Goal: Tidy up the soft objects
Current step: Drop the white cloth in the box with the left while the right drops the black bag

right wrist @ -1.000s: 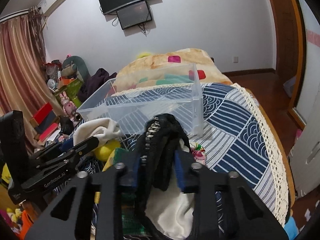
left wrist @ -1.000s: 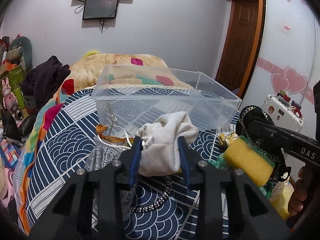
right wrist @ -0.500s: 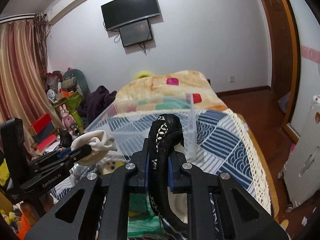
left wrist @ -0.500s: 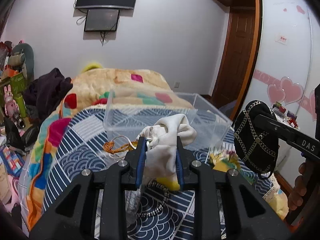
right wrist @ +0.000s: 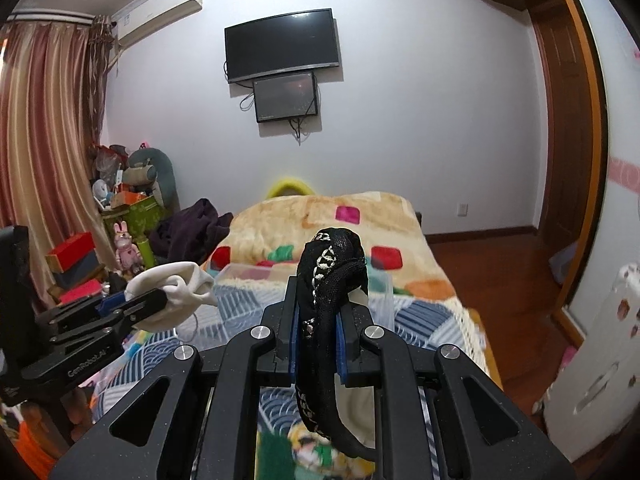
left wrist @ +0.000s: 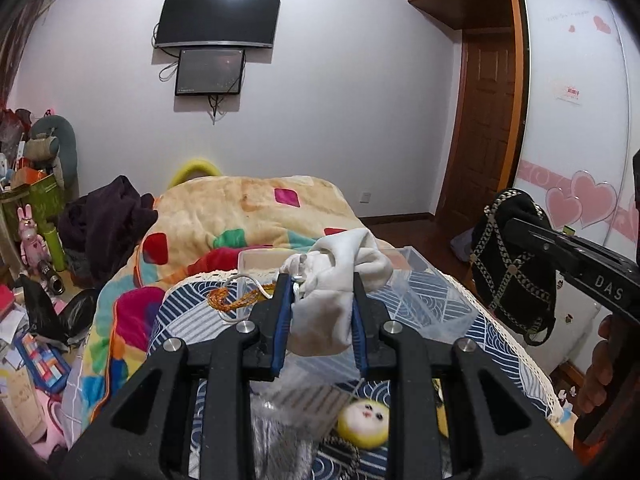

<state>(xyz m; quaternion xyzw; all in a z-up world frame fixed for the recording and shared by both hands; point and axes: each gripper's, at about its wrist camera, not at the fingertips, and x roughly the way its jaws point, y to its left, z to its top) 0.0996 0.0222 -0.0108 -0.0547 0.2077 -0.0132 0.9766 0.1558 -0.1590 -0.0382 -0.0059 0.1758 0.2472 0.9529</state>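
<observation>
My left gripper point(left wrist: 319, 284) is shut on a cream cloth pouch point(left wrist: 340, 292) and holds it in the air above the near side of a clear plastic box point(left wrist: 436, 304) on the bed. It also shows in the right wrist view point(right wrist: 168, 300). My right gripper point(right wrist: 317, 300) is shut on a black fabric bag with a chain pattern point(right wrist: 332, 280), lifted high; the bag also shows at the right of the left wrist view point(left wrist: 512, 264). The box point(right wrist: 384, 300) lies mostly hidden behind the bag.
Below on the blue patterned bedspread point(left wrist: 500, 344) lie a yellow doll face point(left wrist: 362, 420), a grey cloth point(left wrist: 280, 440) and an orange cord point(left wrist: 228, 300). A colourful blanket point(left wrist: 248, 216) covers the far bed. Clutter point(left wrist: 36, 240) lines the left wall; a wooden door point(left wrist: 484, 128) is at the right.
Both grippers have risen with their loads, well above the bed. The box now sits lower in both views, and the yellow sponge has dropped out of sight.
</observation>
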